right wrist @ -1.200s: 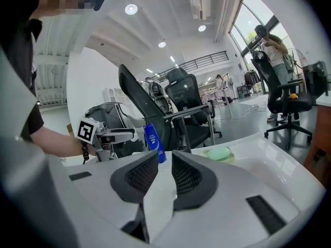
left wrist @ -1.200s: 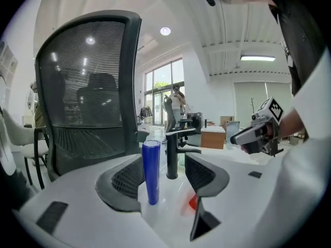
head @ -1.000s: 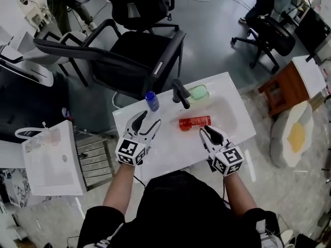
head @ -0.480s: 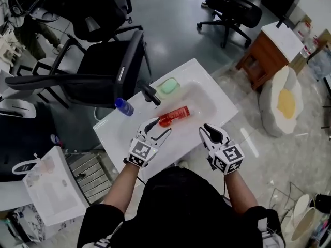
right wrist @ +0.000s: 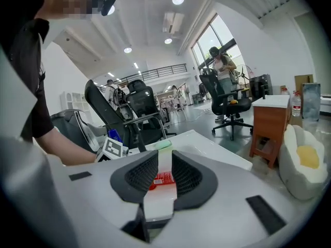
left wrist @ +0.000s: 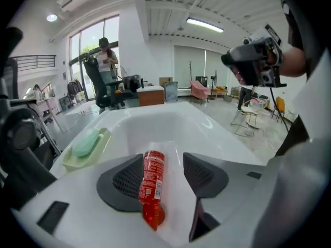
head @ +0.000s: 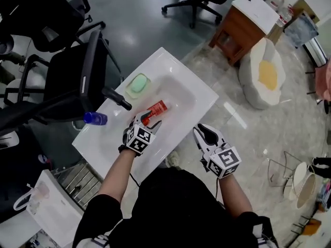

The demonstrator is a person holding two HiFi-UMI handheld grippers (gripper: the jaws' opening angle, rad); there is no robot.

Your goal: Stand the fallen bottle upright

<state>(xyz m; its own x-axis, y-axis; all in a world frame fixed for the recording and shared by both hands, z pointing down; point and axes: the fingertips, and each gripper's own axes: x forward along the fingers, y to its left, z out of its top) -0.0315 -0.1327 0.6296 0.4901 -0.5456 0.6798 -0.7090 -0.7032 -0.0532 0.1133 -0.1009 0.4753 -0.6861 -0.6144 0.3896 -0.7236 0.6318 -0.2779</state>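
Down in the white basin (head: pixel 192 94), the red bottle (head: pixel 155 109) is laid on its side. It is flanked by the jaws of the left gripper (head: pixel 147 119), which are spread wide, with a gap seen at one pad. Off the basin's near edge, the right gripper (head: pixel 202 132) is held empty, its jaws narrowly parted.

I'm standing in a big open-plan office hall, not a home. Black swivel chairs (head: pixel 85 79) stand about on a polished grey floor (head: pixel 139 25). Tall windows (left wrist: pixel 85 48) and strip lights (left wrist: pixel 204 25) run along the room. A freestanding white washbasin (head: pixel 176 63) sits out in the open as my desk, near a small wooden cabinet (head: pixel 235 35).
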